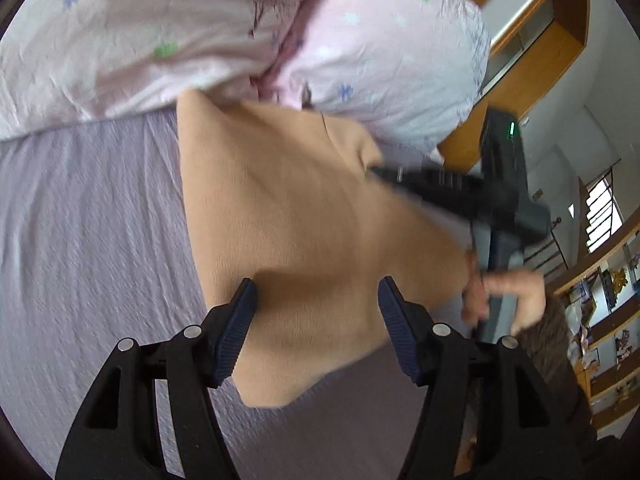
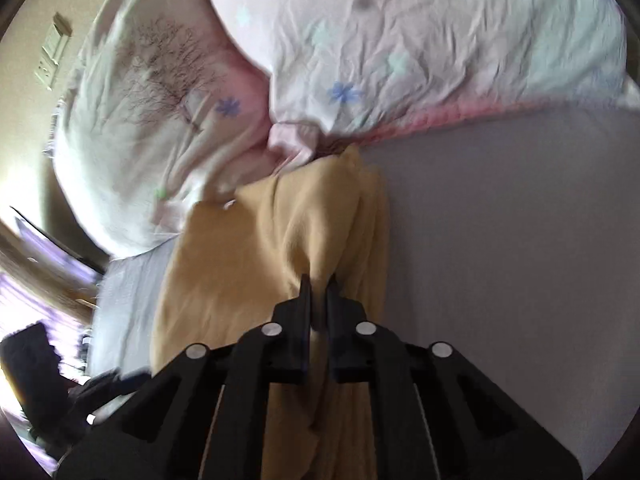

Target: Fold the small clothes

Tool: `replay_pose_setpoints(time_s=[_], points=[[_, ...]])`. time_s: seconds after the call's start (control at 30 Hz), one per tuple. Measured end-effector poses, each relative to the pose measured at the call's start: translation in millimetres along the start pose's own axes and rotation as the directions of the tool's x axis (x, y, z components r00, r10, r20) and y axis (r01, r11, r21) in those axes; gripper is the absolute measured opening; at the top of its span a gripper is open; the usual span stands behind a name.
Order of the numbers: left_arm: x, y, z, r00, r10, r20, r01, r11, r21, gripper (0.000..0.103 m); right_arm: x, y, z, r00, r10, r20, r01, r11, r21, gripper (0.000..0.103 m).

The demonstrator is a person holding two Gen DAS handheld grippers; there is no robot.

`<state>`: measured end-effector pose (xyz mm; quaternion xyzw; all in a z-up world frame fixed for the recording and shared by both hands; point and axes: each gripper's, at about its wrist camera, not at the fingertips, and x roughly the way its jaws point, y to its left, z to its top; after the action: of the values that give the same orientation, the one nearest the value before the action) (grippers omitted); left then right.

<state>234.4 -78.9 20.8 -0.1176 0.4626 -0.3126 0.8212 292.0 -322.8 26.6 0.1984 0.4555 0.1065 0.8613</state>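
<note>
Cloth (image 1: 304, 216), tan and soft, lies spread on the lilac bed sheet (image 1: 88, 240) in the left wrist view, its far edge tucked against a pink flowered quilt (image 1: 200, 20). The left gripper (image 1: 318, 330) hangs over the near part of the cloth with its fingers (image 1: 240, 328) wide apart and nothing between them. Further right, the right gripper (image 1: 440, 184) reaches onto the far corner of the cloth, which is bunched up around its tip; motion blur softens it. A bare hand (image 1: 508, 296) holds its grey handle. Wooden shelves (image 1: 608, 320) show at the right edge.

In the right wrist view, the right gripper (image 2: 319, 300) has its fingers (image 2: 305, 300) pressed nearly together on a raised fold of the cloth (image 2: 240, 264), pinching it. From the pinch, the cloth hangs in ridges and runs away toward the quilt (image 2: 440, 40), which it touches at the far end. To the right of the cloth lies bare sheet (image 2: 500, 240). A white pillow (image 2: 140, 120) with a tree print sits to the left, beside the quilt. At the lower left, the dark shape of the left gripper (image 2: 112, 384) is visible, blurred.
</note>
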Motion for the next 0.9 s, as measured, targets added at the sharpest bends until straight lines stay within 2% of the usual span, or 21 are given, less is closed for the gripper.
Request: replay_pose_setpoints(time_s=[0.03,0.1,0.17,0.2,0.23,0.33,0.43,0.5,0.53,0.57,0.6,0.63,0.67,0.7,0.77,0.8,0.9], points=[[1.5,1.9,-4.1,1.000,-0.009,-0.008,0.009,1.000,0.004,0.063,-0.7,-6.2,5.3,1.000,-0.003,0.022,0.003,0.999,0.034,0.005],[4.5,0.8,-6.2,1.000,0.000,-0.008,0.000,1.000,0.020,0.063,4.2,-11.1,8.6,1.000,0.018,-0.004,-0.018,0.998,0.062,0.006],[-5.8,4.7,-3.6,0.999,-0.034,0.014,0.034,0.999,-0.001,0.063,-3.9,-14.1,1.9,0.998,0.062,-0.022,-0.059,0.994,0.094,0.025],[-12.4,12.4,0.1,0.998,-0.049,0.041,0.050,0.998,-0.031,0.063,-10.3,-17.7,-4.0,0.993,0.113,-0.042,-0.107,0.986,0.127,0.065],[-15.5,19.6,4.8,0.997,-0.042,0.060,0.045,0.997,-0.058,0.064,-16.6,-20.2,-9.0,0.987,0.150,-0.051,-0.141,0.979,0.149,0.096],[-15.0,57.6,21.9,0.997,0.000,0.078,0.016,0.979,-0.202,0.068,-26.0,-27.5,-27.6,0.972,0.217,-0.089,-0.199,0.964,0.178,0.096],[1.9,77.8,25.8,0.999,-0.043,0.028,0.049,0.954,-0.296,0.068,-17.1,-34.7,-43.8,0.952,0.266,-0.153,-0.228,0.947,0.226,0.095],[18.6,84.3,27.3,0.997,-0.073,-0.010,0.065,0.942,-0.329,0.068,-11.0,-35.3,-50.8,0.939,0.291,-0.182,-0.244,0.939,0.244,0.088],[20.4,85.0,28.1,0.996,-0.089,0.008,0.087,0.938,-0.336,0.068,-8.1,-36.1,-54.0,0.930,0.315,-0.191,-0.264,0.931,0.253,0.086],[24.8,84.8,29.5,0.993,-0.116,0.003,0.109,0.933,-0.342,0.068,-7.6,-35.7,-56.5,0.923,0.336,-0.187,-0.286,0.925,0.249,0.082],[28.6,85.8,31.0,0.989,-0.146,0.004,0.138,0.926,-0.353,0.068,-5.4,-34.5,-59.0,0.915,0.354,-0.192,-0.304,0.920,0.247,0.059],[30.3,87.9,31.5,0.986,-0.166,0.015,0.159,0.915,-0.370,0.068,-4.8,-34.4,-62.2,0.916,0.353,-0.192,-0.305,0.922,0.240,0.047],[28.8,89.7,27.6,0.985,-0.172,0.028,0.169,0.906,-0.389,0.059,-2.5,-34.3,-66.2,0.915,0.359,-0.183,-0.313,0.920,0.238,0.034],[30.9,93.4,27.9,0.984,-0.174,0.024,0.169,0.901,-0.399,0.044,-1.8,-34.4,-69.1,0.911,0.375,-0.170,-0.330,0.912,0.245,0.030],[24.2,103.6,23.1,0.978,-0.204,0.042,0.203,0.886,-0.418,0.033,-3.3,-28.8,-73.5,0.902,0.408,-0.140,-0.365,0.895,0.254,0.028],[14.0,106.2,19.0,0.976,-0.210,0.055,0.214,0.885,-0.413,0.031,-6.7,-21.6,-75.8,0.899,0.418,-0.132,-0.380,0.893,0.240,0.027],[-29.7,106.8,6.9,0.983,-0.154,0.104,0.181,0.920,-0.347,0.031,-12.6,11.8,-82.3,0.876,0.459,-0.148,-0.434,0.884,0.174,0.026]])
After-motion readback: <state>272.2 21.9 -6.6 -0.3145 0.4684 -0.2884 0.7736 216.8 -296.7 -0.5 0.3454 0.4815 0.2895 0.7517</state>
